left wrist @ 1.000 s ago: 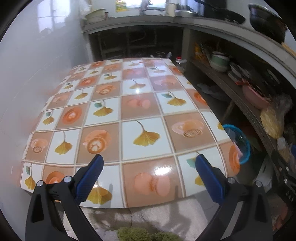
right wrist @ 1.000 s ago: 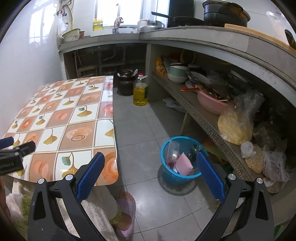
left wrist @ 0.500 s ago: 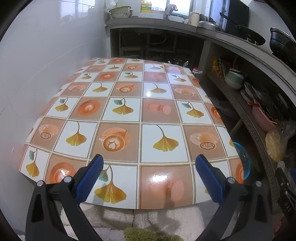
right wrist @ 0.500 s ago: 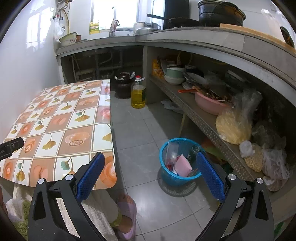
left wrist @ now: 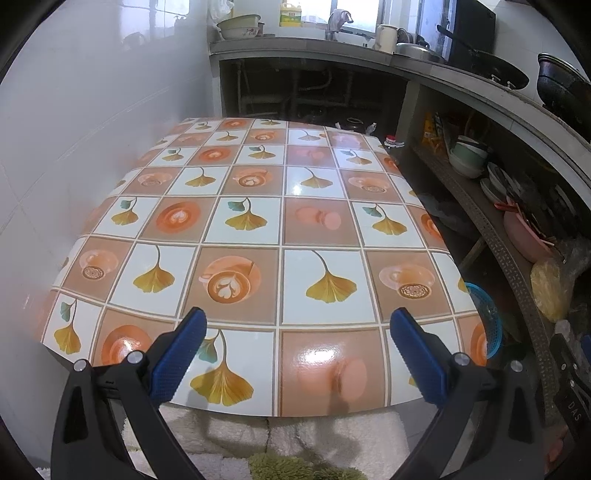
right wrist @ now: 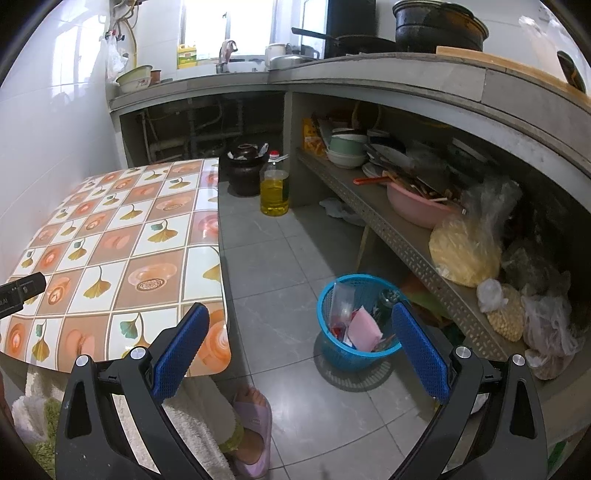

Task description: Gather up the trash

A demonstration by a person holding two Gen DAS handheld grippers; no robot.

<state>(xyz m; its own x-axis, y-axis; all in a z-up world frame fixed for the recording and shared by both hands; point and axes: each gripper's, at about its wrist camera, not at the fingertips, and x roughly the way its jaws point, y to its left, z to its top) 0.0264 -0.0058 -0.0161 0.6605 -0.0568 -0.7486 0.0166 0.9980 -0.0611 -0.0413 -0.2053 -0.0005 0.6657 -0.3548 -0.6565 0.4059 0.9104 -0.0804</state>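
A home kitchen: a concrete counter (right wrist: 369, 70) with sink tap (right wrist: 226, 50), pots (right wrist: 437, 26), shelf (right wrist: 388, 225) of bowls (right wrist: 347, 149), oil bottle (right wrist: 274, 188), tiled floor (right wrist: 280, 258).

There is open floor (right wrist: 273, 266) between the table (right wrist: 110, 236) and the blue basket (right wrist: 354, 354), with a shelf (right wrist: 406, 243) just behind the basket.

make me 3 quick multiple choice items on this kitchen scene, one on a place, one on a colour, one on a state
1. Where does the trash basket stand?
A. on the table
B. on the floor beside the low shelf
C. on the counter

2. What colour is the trash basket?
A. blue
B. red
C. white

3. How is the right tool?
A. shut on paper
B. shut, empty
C. open, empty

Answers:
1. B, it sits on grey tiles next to the shelf.
2. A, its mesh wall is blue.
3. C, its blue pads stand wide apart with nothing between.
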